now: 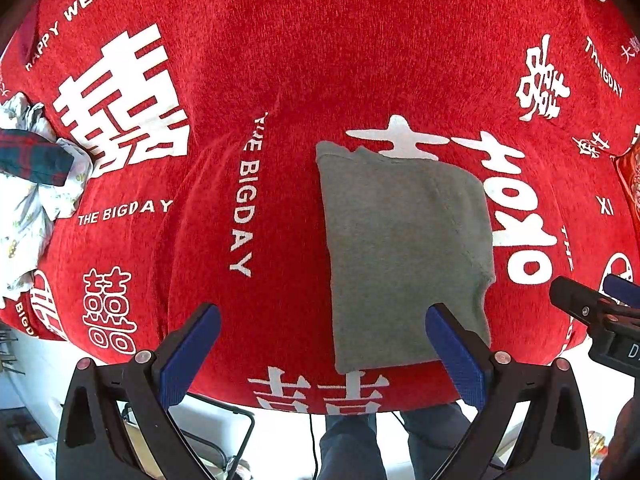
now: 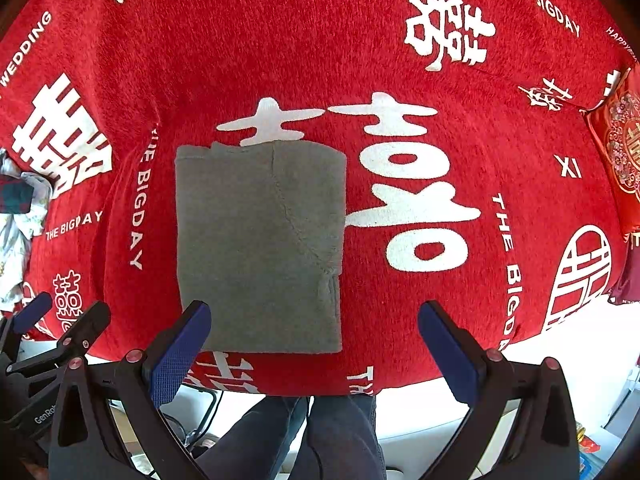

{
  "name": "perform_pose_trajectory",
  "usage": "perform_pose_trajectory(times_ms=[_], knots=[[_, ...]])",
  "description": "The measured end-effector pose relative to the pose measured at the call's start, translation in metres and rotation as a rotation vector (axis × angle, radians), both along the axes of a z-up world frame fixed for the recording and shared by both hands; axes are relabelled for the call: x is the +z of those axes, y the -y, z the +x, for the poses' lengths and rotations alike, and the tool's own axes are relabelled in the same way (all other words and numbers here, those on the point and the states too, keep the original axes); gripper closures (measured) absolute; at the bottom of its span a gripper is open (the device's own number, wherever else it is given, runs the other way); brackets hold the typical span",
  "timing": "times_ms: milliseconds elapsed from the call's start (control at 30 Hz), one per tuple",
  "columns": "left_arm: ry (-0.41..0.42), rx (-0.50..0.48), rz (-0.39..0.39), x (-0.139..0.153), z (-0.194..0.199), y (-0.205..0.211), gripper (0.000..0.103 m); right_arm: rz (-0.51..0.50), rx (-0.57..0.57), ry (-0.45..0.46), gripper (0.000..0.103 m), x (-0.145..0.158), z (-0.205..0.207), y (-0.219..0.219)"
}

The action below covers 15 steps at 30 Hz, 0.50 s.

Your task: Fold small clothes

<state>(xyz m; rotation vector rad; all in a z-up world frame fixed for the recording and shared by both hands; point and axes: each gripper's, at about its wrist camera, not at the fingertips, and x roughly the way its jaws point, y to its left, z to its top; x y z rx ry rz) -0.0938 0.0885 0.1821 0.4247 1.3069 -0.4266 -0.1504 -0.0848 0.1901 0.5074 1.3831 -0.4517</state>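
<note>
A grey garment [image 1: 404, 256] lies flat on the red cloth [image 1: 280, 60] that covers the bench, already folded into a tall narrow rectangle. In the left wrist view it sits right of centre, its bottom edge close to the near edge of the bench; in the right wrist view [image 2: 260, 248] it sits left of centre. A curved seam runs down its top layer, and its upper left corner shows a small step where the layers do not quite match.

The left tongs [image 1: 324, 356] are spread wide apart and hold nothing; the right blue pad overlaps the garment's lower right corner in the picture, but I cannot tell whether it touches. The right tongs [image 2: 314, 350] are likewise wide apart and empty, their left pad over the garment's lower left corner.

At the left edge of both views a heap of pale printed and dark plaid clothes [image 1: 32, 184] waits, well apart from the grey piece.

My reading: the side folds look done, and the step in hand is the last fold, bottom to top. That calls for each pair of tongs to close on one lower corner, taking every layer, and lift them evenly toward the top edge.
</note>
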Motion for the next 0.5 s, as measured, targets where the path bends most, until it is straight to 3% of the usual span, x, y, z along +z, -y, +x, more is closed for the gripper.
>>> perform_pose_trajectory(times_ms=[500], knots=[[0.0, 0.002, 0.0, 0.0002, -0.0004, -0.0007, 0.0, 0.005, 0.009, -0.004, 0.0, -0.0018, 0.0004, -0.0014]])
